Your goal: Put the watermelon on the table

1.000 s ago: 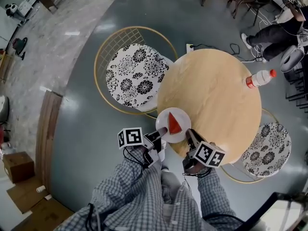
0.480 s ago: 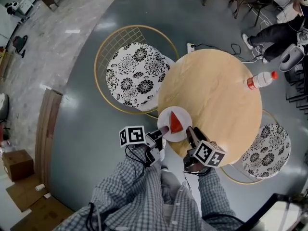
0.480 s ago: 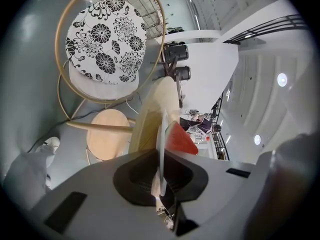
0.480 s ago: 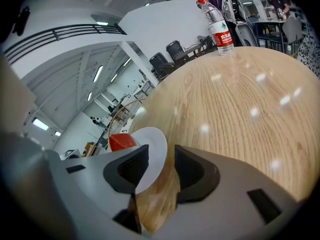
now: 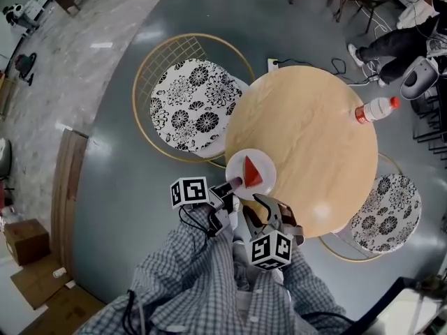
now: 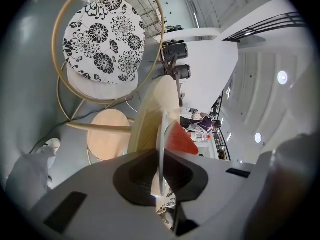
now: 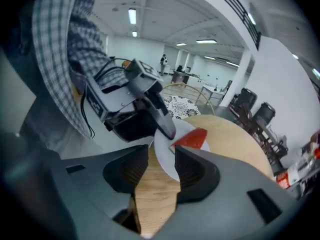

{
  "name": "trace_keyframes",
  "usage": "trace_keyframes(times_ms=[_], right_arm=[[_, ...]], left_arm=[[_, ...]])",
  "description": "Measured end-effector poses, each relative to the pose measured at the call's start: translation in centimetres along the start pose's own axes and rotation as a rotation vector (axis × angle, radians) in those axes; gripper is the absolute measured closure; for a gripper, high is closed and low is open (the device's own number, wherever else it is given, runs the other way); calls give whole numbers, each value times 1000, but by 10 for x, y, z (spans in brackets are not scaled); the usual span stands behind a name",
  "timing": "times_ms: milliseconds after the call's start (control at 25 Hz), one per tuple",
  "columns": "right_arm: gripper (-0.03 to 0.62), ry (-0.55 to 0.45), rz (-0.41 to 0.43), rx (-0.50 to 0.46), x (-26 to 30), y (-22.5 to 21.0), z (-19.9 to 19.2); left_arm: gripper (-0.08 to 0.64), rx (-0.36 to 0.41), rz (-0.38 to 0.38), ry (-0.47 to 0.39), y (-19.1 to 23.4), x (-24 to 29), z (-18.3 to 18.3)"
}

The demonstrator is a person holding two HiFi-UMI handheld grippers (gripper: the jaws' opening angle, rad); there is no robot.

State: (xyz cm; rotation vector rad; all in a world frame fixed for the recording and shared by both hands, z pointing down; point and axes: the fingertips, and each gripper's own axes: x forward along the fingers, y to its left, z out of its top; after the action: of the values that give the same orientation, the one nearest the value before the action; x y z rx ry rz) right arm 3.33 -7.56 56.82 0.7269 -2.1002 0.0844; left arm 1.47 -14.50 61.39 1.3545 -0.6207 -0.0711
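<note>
A red watermelon wedge [image 5: 253, 172] lies on a small white plate [image 5: 262, 165] that hangs over the near edge of the round wooden table [image 5: 307, 135]. My left gripper [image 5: 235, 182] is shut on the plate's near rim. In the left gripper view the plate [image 6: 161, 149] stands edge-on between the jaws [image 6: 161, 176], with the wedge [image 6: 179, 138] behind it. My right gripper [image 5: 267, 208] is off the table edge, close to my body, and its jaws are opening with nothing between them. The right gripper view [image 7: 162, 166] shows the plate [image 7: 167, 151], the wedge [image 7: 192, 138] and the left gripper [image 7: 142, 101] ahead.
A wire chair with a black-and-white floral cushion [image 5: 194, 107] stands left of the table, and another [image 5: 387, 211] at its lower right. A plastic bottle with a red cap [image 5: 374, 109] lies on the table's far right. A seated person's legs [image 5: 391, 42] show at the top right.
My right gripper has drawn back from the table edge toward my body, rolled over and opened its jaws. The left gripper and the plate have stayed put.
</note>
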Motion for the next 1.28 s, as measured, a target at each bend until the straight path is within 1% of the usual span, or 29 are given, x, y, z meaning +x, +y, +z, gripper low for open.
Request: trace_keyframes(times_ms=[80, 200, 320, 400, 440, 720, 960, 1000, 1080, 1160, 1280], right_arm=[[440, 15, -25, -88, 5, 5, 1], [442, 30, -45, -149, 15, 9, 1], [445, 80, -74, -273, 24, 9, -2], [533, 112, -78, -331, 28, 10, -4], [551, 121, -74, -336, 29, 10, -4], [552, 133, -48, -279, 28, 9, -4], [552, 131, -17, -190, 26, 7, -3], [552, 131, -11, -177, 25, 7, -4], [552, 132, -5, -158, 24, 6, -4], [552, 137, -3, -137, 25, 5, -5], [551, 139, 4, -106, 27, 3, -5]], left_arm=[[537, -2, -1, -1, 0, 0, -1], [537, -8, -2, -1, 1, -1, -1], [537, -12, 0, -2, 2, 0, 0], [537, -17, 0, -10, 2, 0, 0], [537, -18, 1, -13, 2, 0, 1], [537, 6, 11, -28, 1, 0, 1], [532, 3, -61, -53, -8, -1, 4], [507, 2, -77, -58, -10, -2, 5], [412, 3, -111, -78, -17, -6, 10], [366, 16, -123, -106, -19, -14, 17], [360, 23, -129, -146, -18, -29, 30]])
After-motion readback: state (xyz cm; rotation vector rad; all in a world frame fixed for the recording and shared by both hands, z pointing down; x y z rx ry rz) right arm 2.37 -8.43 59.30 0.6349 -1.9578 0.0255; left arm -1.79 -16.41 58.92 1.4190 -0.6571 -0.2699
